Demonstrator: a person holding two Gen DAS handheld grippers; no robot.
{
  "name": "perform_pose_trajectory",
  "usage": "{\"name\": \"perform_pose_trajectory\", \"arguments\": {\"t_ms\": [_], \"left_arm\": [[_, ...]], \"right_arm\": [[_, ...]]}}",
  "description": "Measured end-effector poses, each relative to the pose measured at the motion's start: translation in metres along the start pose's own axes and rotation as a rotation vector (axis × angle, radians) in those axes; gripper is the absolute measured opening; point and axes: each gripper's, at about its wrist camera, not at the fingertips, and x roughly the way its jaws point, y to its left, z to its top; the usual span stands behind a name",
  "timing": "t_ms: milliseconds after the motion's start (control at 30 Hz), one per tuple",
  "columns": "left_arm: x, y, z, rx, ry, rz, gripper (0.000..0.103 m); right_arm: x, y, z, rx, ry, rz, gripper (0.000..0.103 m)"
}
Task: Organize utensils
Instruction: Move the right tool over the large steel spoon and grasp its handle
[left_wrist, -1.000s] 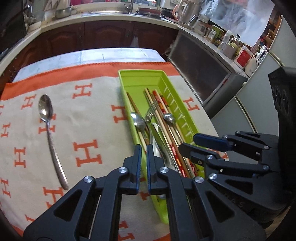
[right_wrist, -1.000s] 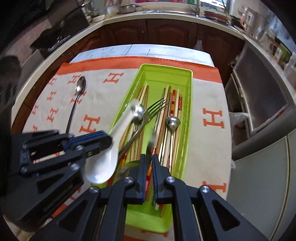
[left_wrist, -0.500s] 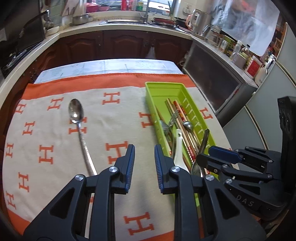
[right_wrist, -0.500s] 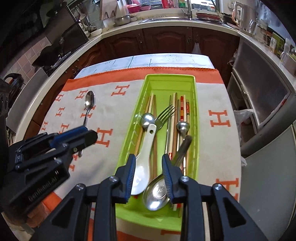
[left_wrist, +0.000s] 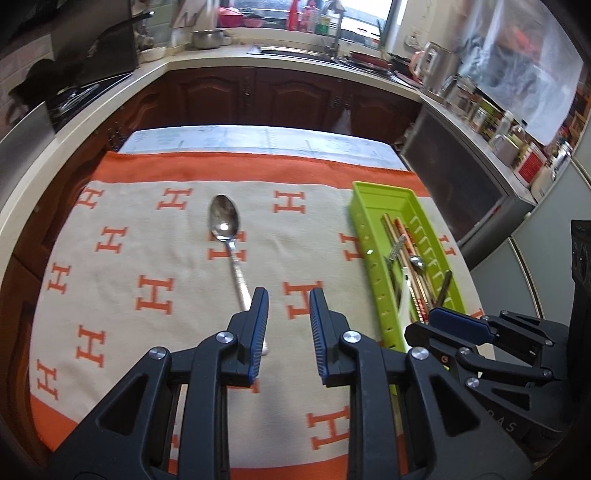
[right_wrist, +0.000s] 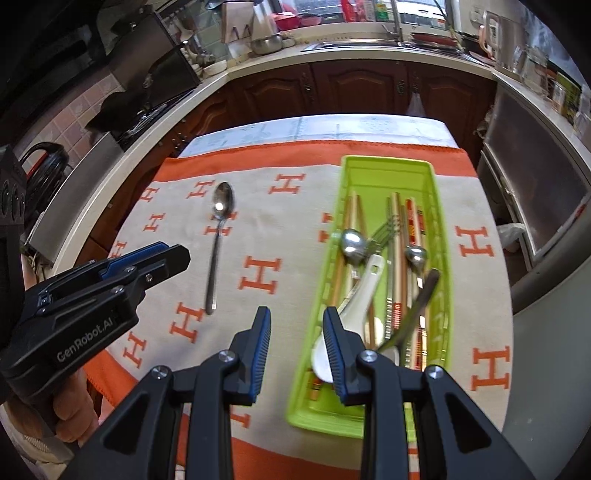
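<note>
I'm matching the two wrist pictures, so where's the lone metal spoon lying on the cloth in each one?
Left wrist view: metal spoon lies centre, bowl away, handle toward the camera.
Right wrist view: metal spoon lies left of centre.
Shared landmark: green utensil tray, to the spoon's right in both.

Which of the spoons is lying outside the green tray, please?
The long metal spoon lying alone on the H-patterned cloth, left of the green tray; the white ceramic spoon and the other metal ones sit inside it.

Lime-green tray (right_wrist: 441, 206); beige cloth (left_wrist: 177, 258) with orange border and H letters; silver spoon (left_wrist: 224, 221); white spoon (right_wrist: 364, 291)
</note>
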Motion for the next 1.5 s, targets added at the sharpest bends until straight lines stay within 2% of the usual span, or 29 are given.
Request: {"name": "perform_pose_trajectory", "arguments": {"t_ms": [67, 200, 367, 700, 933, 1067, 1167, 1300, 1467, 1500], "left_arm": [[-0.003, 0.008, 0.0, -0.011, 0.0, 0.013, 0.021], [-0.011, 0.031, 0.001, -0.037, -0.015, 0.044, 0.038], [-0.015, 0.069, 0.007, -0.078, -0.03, 0.085, 0.039], [0.012, 0.122, 0.022, -0.115, 0.0, 0.162, 0.04], [0.045, 0.142, 0.018, -0.166, 0.063, 0.137, 0.04], [0.058, 0.152, 0.015, -0.181, 0.08, 0.125, 0.04], [0.065, 0.156, 0.015, -0.191, 0.086, 0.115, 0.04], [0.076, 0.16, 0.014, -0.213, 0.105, 0.089, 0.04], [0.084, 0.159, 0.011, -0.221, 0.117, 0.071, 0.04], [0.085, 0.159, 0.011, -0.223, 0.12, 0.068, 0.04]], "right_arm": [[0.0, 0.009, 0.001, -0.012, -0.001, 0.006, 0.029], [0.003, 0.026, 0.006, -0.029, 0.003, 0.027, 0.029], [0.01, 0.044, 0.017, -0.044, 0.012, 0.039, 0.029], [0.05, 0.075, 0.056, -0.03, 0.045, 0.121, 0.031], [0.11, 0.094, 0.08, -0.053, 0.105, 0.116, 0.031], [0.149, 0.093, 0.084, -0.066, 0.16, 0.108, 0.031], [0.176, 0.085, 0.083, -0.041, 0.207, 0.136, 0.031], [0.184, 0.084, 0.083, -0.069, 0.17, 0.154, 0.023], [0.187, 0.097, 0.082, -0.179, 0.152, 0.149, 0.021], [0.188, 0.099, 0.082, -0.19, 0.152, 0.159, 0.014]]}}
